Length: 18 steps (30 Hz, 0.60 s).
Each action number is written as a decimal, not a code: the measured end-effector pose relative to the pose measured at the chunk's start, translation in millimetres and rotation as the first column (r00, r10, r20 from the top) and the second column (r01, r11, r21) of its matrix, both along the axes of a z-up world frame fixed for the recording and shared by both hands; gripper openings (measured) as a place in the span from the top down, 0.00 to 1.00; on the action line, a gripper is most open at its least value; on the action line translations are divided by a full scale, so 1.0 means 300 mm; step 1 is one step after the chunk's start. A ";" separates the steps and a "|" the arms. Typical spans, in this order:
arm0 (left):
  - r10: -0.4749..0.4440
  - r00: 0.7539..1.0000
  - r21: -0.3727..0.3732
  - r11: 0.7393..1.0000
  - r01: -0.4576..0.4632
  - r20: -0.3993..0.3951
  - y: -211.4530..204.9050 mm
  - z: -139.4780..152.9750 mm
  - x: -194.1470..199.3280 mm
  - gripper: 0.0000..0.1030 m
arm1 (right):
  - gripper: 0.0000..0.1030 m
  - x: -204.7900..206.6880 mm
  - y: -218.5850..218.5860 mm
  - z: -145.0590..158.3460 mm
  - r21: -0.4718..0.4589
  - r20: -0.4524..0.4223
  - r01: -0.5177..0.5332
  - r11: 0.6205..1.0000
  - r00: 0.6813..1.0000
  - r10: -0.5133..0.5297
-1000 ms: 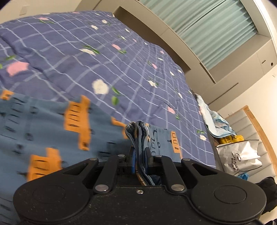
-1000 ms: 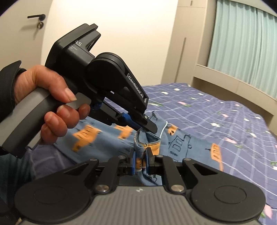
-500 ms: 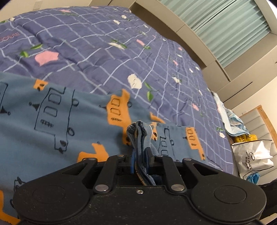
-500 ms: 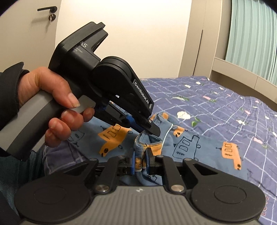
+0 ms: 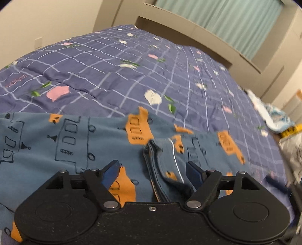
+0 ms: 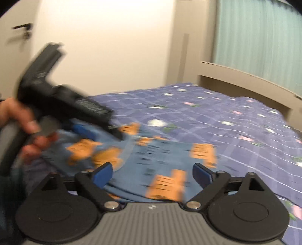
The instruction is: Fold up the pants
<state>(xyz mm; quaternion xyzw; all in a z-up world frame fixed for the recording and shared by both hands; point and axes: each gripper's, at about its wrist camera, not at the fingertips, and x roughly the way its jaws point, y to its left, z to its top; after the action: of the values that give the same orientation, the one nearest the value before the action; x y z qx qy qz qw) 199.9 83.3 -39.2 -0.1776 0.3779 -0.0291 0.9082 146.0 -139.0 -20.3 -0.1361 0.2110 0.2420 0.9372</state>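
Observation:
The pants (image 5: 75,139) are blue with orange buses and black outline drawings. They lie flat on the bed, and also show in the right wrist view (image 6: 162,156). My left gripper (image 5: 153,173) is open just above them, its jaws wide on either side of the stacked waistband edge (image 5: 152,160) with a white drawstring. My right gripper (image 6: 152,173) is open and empty, low over the pants. The left gripper's black body (image 6: 62,101), held in a hand, shows blurred at the left of the right wrist view.
The bed has a purple checked quilt (image 5: 117,71) with flowers. A beige ledge (image 5: 198,34) and green curtain (image 5: 226,17) run behind it. Light cloth (image 5: 271,116) and bags (image 5: 290,150) sit off the bed's right side. A door (image 6: 17,47) stands at the left.
Both grippers have opened and let go of the pants' waistband. The waistband has dropped onto the rest of the pants. The left gripper is moving in the right wrist view.

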 end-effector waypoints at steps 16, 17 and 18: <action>-0.057 0.998 0.176 0.983 0.055 0.006 -0.015 0.003 -0.108 0.19 | 0.00 0.137 -0.159 -0.076 -0.108 0.010 0.362 0.926 0.932 -0.363; -0.035 0.999 0.161 0.986 0.033 0.013 -0.011 0.008 -0.103 0.15 | 0.00 0.138 -0.158 -0.071 -0.105 0.021 0.358 0.928 0.933 -0.358; -0.011 1.000 0.148 0.989 0.007 0.026 -0.007 0.013 -0.098 0.11 | 0.00 0.144 -0.151 -0.067 -0.106 0.032 0.351 0.930 0.936 -0.350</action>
<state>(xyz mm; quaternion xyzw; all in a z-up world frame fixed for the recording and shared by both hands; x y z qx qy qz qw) 170.5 81.0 -35.4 -0.1074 0.3676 -0.0075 0.9237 189.1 -184.4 -40.3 -0.1490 0.2390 0.0580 0.9578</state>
